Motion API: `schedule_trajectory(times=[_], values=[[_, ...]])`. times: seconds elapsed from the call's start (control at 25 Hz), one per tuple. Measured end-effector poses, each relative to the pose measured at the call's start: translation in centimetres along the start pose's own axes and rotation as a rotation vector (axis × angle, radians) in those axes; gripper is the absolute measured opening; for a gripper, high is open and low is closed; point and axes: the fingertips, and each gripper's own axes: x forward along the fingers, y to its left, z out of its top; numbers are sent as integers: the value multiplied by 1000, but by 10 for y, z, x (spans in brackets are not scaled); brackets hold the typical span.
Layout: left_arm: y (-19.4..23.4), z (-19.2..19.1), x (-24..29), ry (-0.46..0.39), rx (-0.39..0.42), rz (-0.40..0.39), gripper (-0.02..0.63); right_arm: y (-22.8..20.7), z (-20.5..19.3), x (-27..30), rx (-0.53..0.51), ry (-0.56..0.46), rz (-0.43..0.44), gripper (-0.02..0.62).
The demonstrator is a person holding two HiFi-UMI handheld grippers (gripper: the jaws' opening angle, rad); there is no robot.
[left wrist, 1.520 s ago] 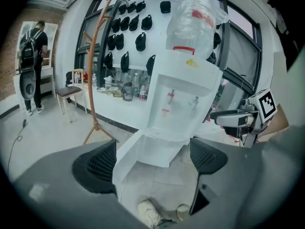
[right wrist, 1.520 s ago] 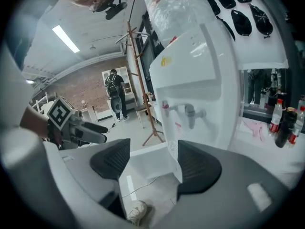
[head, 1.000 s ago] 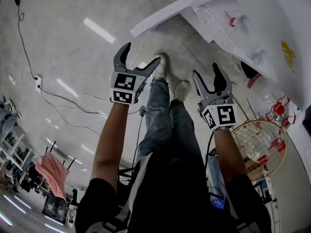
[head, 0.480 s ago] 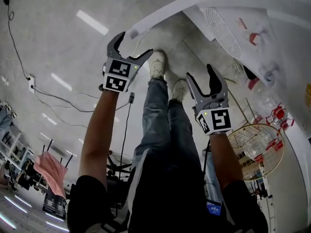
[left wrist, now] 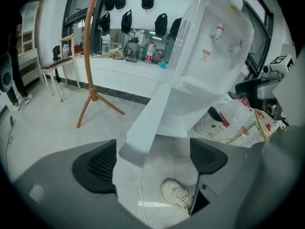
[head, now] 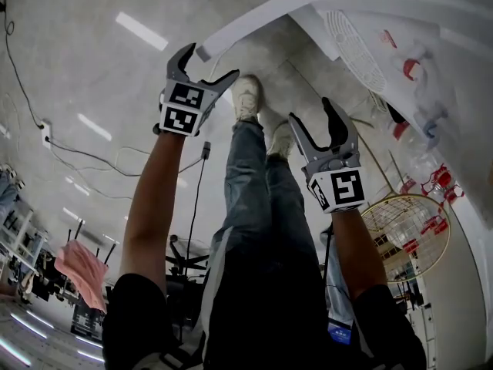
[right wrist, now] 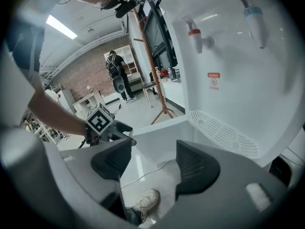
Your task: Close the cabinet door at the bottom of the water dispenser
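The white water dispenser [head: 408, 37] stands at the upper right of the head view, with its red and blue taps above a drip grille [right wrist: 224, 132]. Its white bottom cabinet door [head: 246, 23] hangs open, swung out toward the left. My left gripper [head: 209, 62] is open right at the door's free end. In the left gripper view the door [left wrist: 145, 128] shows between the two pads [left wrist: 95, 165] of my left gripper [left wrist: 152, 159], apart from both. My right gripper [head: 313, 112] is open and holds nothing, hanging near the dispenser's base above the person's shoes [head: 248, 99]; between the jaws of the right gripper [right wrist: 152, 165] lies only floor.
A wooden coat stand [left wrist: 89, 56] rises left of the dispenser. A gold wire rack [head: 407, 233] and a large water jug [left wrist: 228, 119] sit at the dispenser's right. Cables [head: 92, 156] run over the floor at the left. A counter with bottles [left wrist: 128, 51] lines the back wall.
Both grippers have sunk toward the floor. The left one has come up to the door's free end; the right one has shifted slightly toward the dispenser's base. Both jaws stay open.
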Motion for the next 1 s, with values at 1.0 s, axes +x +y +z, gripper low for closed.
schedule_trajectory(times=[1.0], values=[[-103, -36, 0, 73, -50, -83, 482, -20, -44, -84, 76, -97, -145, 249]])
